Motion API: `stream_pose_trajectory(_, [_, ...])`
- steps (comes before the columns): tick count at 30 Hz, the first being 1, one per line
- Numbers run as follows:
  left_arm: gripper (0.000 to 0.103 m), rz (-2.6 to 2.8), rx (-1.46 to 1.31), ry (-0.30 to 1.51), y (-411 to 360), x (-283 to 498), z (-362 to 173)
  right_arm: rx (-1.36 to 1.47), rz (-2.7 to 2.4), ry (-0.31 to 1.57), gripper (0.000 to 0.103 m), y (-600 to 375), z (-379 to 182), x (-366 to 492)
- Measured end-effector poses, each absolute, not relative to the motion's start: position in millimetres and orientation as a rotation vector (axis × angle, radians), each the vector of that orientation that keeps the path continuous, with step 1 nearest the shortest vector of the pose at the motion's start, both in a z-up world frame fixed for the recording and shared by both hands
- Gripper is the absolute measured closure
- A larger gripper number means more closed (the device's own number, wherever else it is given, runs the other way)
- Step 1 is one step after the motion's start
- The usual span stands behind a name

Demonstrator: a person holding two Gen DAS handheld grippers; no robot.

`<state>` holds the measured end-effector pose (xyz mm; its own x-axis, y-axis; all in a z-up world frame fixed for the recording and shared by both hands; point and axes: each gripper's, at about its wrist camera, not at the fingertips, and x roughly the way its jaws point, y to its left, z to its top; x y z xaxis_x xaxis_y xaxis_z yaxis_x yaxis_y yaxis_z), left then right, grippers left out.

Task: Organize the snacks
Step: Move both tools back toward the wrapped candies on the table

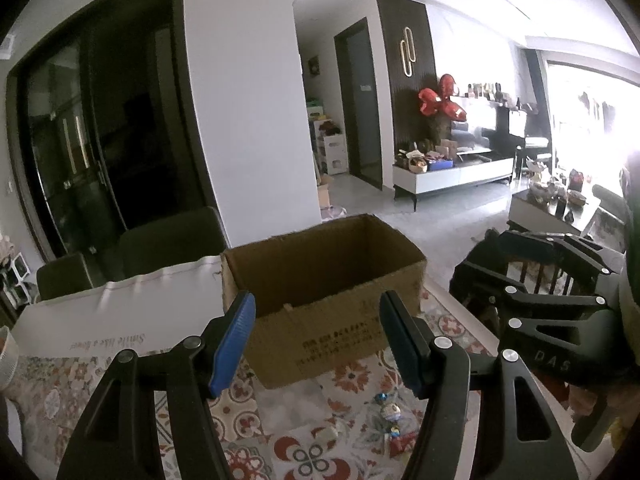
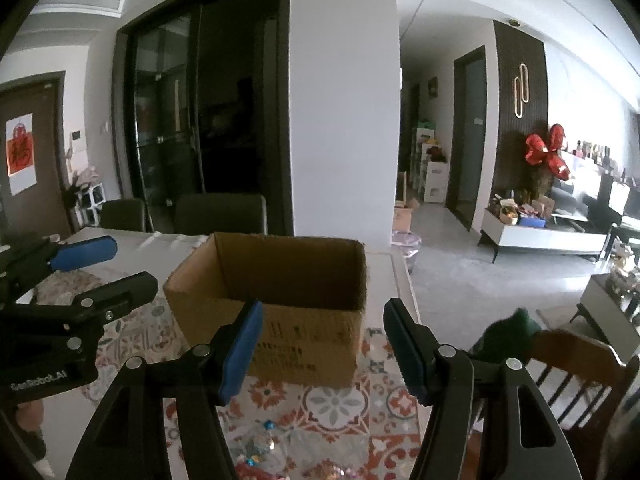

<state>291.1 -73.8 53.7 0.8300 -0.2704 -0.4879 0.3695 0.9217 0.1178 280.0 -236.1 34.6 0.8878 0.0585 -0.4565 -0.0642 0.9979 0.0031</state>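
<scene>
- Snacks [image 1: 390, 416]: small cluster of wrapped candies on patterned tablecloth [image 1: 344, 376], at 6 o'clock of the box, between the left gripper's fingers; exact count unclear, at least three.
- One cardboard box [image 1: 320, 280], open top, upright; visible interior shows nothing inside.
- Left gripper [image 1: 318, 344]: jaws spread wide, holding nothing.
- Right gripper [image 2: 322, 350]: jaws spread wide, holding nothing, box at its 12 o'clock.
- Two dark chairs [image 2: 220, 212] behind table.
</scene>
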Motion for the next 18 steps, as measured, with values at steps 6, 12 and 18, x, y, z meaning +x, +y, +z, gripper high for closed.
stream_pose_trajectory(6, [0.039, -0.355, 0.226, 0.504, -81.9, 277.1, 39.4, -0.004, 0.035, 0.485, 0.040, -243.9, 20.3, 261.4])
stream_pose_trajectory(12, [0.039, -0.384, 0.229, 0.549, -90.9, 271.8, 21.9, -0.002, 0.023, 0.513, 0.040, -252.8, 6.7, 249.2])
stream_pose_trajectory(18, [0.039, -0.401, 0.229, 0.616, -100.9, 271.1, -2.6, -0.010, 0.019, 0.559, 0.040, -261.9, -10.0, 245.0])
